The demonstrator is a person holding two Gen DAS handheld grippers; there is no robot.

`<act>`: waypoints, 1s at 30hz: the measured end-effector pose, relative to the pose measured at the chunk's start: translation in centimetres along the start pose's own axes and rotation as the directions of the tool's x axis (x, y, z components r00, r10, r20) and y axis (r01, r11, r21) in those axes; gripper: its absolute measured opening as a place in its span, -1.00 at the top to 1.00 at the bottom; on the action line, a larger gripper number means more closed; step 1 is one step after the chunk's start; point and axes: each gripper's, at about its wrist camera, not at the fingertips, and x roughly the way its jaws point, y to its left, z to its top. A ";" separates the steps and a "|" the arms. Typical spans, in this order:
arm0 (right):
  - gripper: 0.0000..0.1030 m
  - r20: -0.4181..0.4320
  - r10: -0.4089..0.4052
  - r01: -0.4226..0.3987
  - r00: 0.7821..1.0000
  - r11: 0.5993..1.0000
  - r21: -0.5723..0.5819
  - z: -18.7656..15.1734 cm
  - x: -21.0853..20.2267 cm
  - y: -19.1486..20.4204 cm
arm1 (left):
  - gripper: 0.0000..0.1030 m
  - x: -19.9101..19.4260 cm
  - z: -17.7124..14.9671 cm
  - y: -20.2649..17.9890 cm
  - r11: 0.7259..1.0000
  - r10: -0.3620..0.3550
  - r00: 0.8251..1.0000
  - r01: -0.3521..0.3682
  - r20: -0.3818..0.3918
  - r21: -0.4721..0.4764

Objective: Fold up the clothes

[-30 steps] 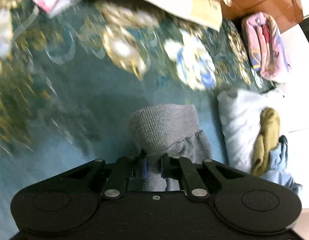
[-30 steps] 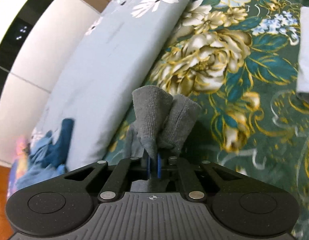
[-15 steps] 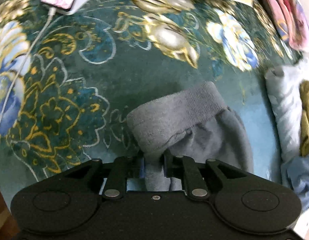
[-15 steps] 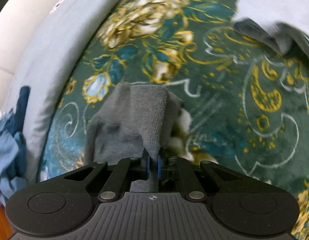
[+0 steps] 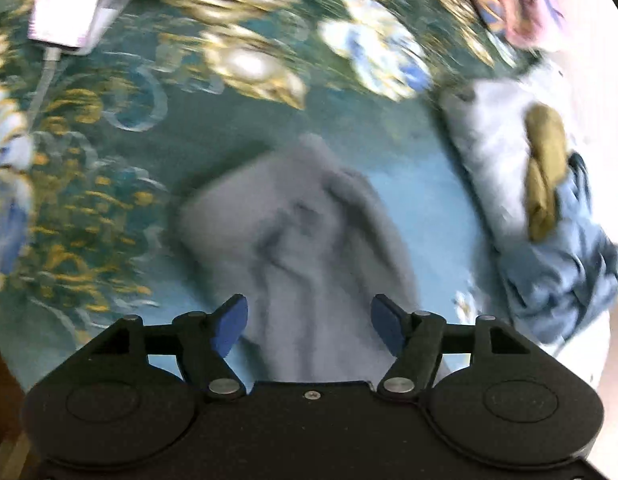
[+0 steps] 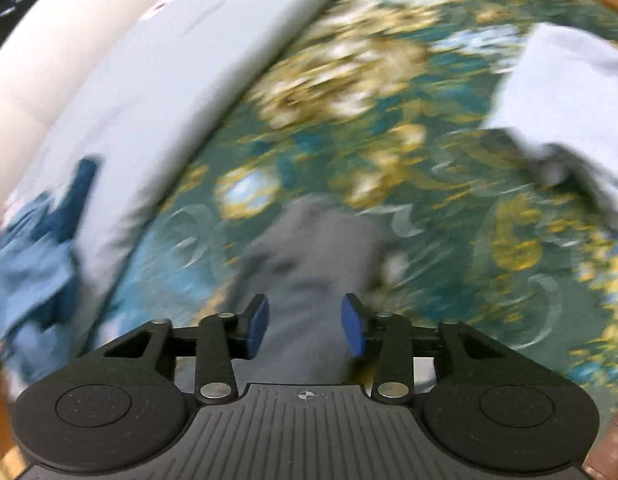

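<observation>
A grey knit garment [image 5: 305,236] lies bunched on the green flowered bedspread [image 5: 121,168]. My left gripper [image 5: 309,324] hovers just above its near part, jaws opening, blue pads apart and clear of the cloth. In the right wrist view the same grey garment [image 6: 309,264] lies under my right gripper [image 6: 305,330], whose jaws are also opening, with cloth showing between the pads but not pinched. Both views are blurred by motion.
A pile of white, olive and blue clothes [image 5: 549,200] lies right of the garment. A pink phone with a cable [image 5: 65,8] lies at the far left. A pale blue pillow [image 6: 149,92], blue clothes [image 6: 33,264] and a folded pale cloth [image 6: 569,92] flank the right view.
Both grippers were shut on the grey garment and held it up; now both have let go and opened, and the garment lies on the bedspread.
</observation>
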 end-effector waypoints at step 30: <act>0.97 -0.144 -0.110 0.143 0.983 0.961 0.239 2.4 10.8 4.5 | 0.85 11.2 -1.2 -8.3 0.982 0.155 0.987 -0.158 -0.041 -0.101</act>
